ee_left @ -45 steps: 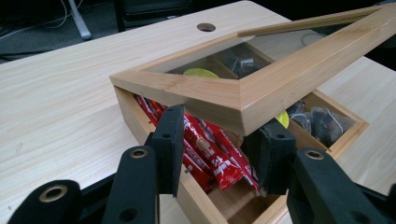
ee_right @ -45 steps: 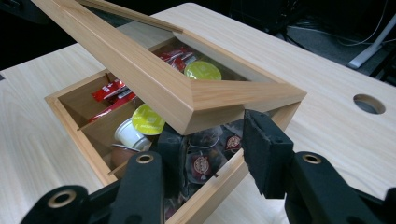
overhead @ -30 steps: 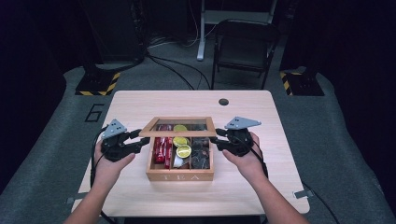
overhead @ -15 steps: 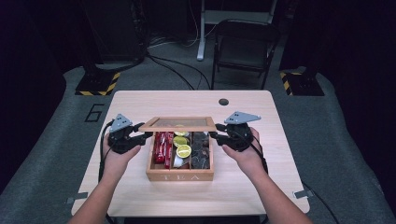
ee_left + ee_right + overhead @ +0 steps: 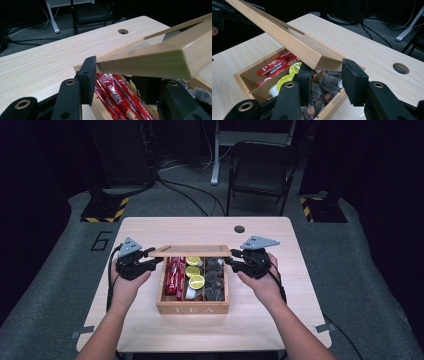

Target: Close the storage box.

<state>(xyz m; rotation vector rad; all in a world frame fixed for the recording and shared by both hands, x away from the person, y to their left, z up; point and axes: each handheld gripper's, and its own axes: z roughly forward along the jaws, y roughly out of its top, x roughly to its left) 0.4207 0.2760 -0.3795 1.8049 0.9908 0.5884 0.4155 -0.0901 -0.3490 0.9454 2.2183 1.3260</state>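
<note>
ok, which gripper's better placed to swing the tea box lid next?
Probably right: the lid corner sits between the right gripper pads. The left gripper jaws have just been closing on the other end, with only one pad clearly touching.

Wooden lid swung down toward closing over the tea box, left hand-held gripper shifted inward, jaws closing

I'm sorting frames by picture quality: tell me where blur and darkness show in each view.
High view: table evenly lit, room beyond dark. Left gripper view: lid edge smeared soft close to the lens, red sachets sharp. Right gripper view: jaws and lid crisp, background dim.
</note>
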